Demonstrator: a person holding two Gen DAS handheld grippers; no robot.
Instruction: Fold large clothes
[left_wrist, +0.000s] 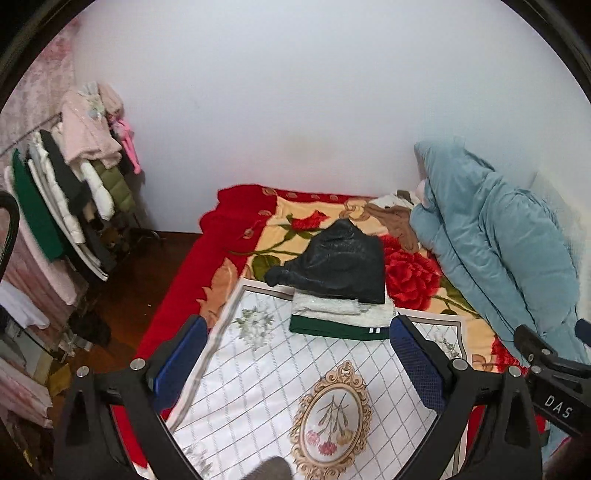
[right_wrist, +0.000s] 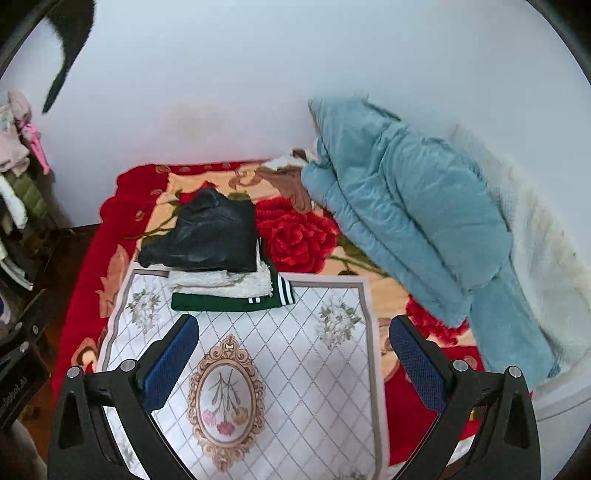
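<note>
A stack of folded clothes sits at the far end of a white quilted mat (left_wrist: 258, 376) (right_wrist: 314, 373) on the bed: a black leather jacket (left_wrist: 340, 262) (right_wrist: 210, 236) on top, a cream fleece (left_wrist: 332, 308) (right_wrist: 221, 282) under it, a green garment with white stripes (left_wrist: 332, 330) (right_wrist: 229, 302) at the bottom. My left gripper (left_wrist: 295, 354) hovers open above the mat, short of the stack. My right gripper (right_wrist: 293, 354) is open too, over the mat's middle, nothing between its fingers. A brown garment (left_wrist: 395, 218) (right_wrist: 288, 181) lies crumpled near the wall.
A red rose-patterned blanket (left_wrist: 410, 280) (right_wrist: 295, 236) covers the bed. A bulky light-blue duvet (left_wrist: 498, 243) (right_wrist: 417, 221) is piled on the right, a white fluffy blanket (right_wrist: 539, 236) beside it. A rack of hanging clothes (left_wrist: 70, 184) stands left, above dark wooden floor (left_wrist: 133, 295).
</note>
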